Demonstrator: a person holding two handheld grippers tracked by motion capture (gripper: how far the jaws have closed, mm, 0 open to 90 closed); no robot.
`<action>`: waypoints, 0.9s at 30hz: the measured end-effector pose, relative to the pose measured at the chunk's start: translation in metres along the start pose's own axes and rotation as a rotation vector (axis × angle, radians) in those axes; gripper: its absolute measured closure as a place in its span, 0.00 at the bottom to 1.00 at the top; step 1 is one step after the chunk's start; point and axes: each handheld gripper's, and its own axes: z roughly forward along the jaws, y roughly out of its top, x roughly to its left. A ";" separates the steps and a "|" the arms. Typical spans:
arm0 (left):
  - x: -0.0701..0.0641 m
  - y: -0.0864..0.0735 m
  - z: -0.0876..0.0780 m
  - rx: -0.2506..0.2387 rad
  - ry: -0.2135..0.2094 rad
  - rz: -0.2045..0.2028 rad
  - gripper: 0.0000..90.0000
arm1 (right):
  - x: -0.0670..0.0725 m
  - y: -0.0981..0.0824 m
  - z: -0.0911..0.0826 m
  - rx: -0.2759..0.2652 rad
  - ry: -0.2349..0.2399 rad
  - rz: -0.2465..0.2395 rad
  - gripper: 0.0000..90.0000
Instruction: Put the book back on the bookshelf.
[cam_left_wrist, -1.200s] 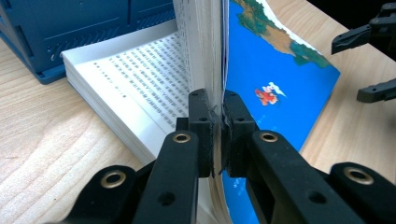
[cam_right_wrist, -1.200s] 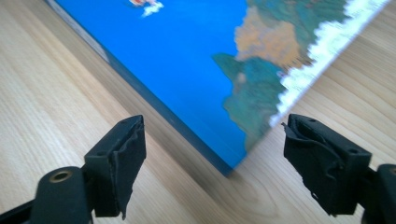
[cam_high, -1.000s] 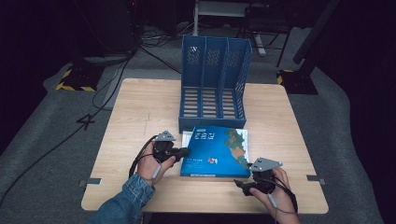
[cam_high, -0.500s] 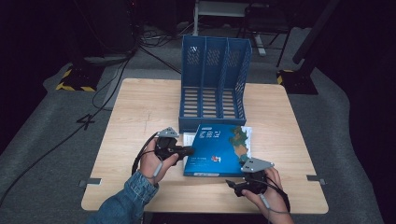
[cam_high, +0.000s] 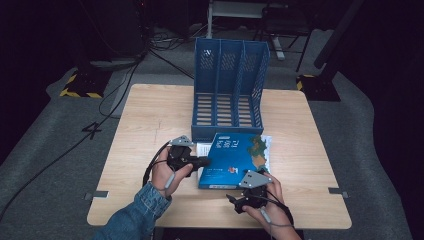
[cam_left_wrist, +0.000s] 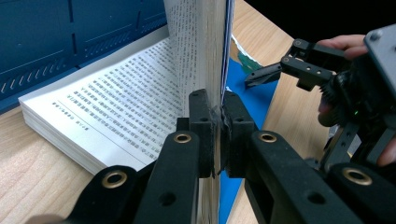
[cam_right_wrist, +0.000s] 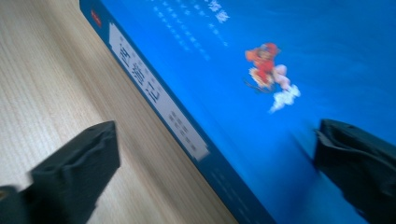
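Up close — book (cam_left_wrist: 212, 56) pages, cover pinched in left gripper (cam_left_wrist: 218, 135) jaws.

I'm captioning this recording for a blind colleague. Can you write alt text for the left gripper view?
The left gripper is shut on a raised sheaf of printed pages and the blue cover of an open book lying on a wooden table. Beyond the lifted pages, the right gripper, held in a hand, points in with open jaws.

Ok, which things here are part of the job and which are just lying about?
In the job:
- book, blue cover, lying part open
- left tongs, shut on its lifted pages and cover
- right tongs, open at the book's spine

Lying about:
- blue file rack, behind the book
- floor cables
- table merely bears it all
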 end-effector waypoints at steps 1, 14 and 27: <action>-0.001 0.000 0.000 0.004 0.001 0.001 0.94 | 0.002 0.001 0.002 -0.006 -0.005 -0.005 0.00; -0.002 0.001 0.003 0.020 -0.003 -0.009 0.94 | 0.031 0.022 0.034 -0.016 -0.176 -0.161 0.00; 0.007 -0.002 0.007 0.031 0.022 -0.039 0.94 | 0.033 0.020 0.047 -0.012 -0.236 -0.240 0.00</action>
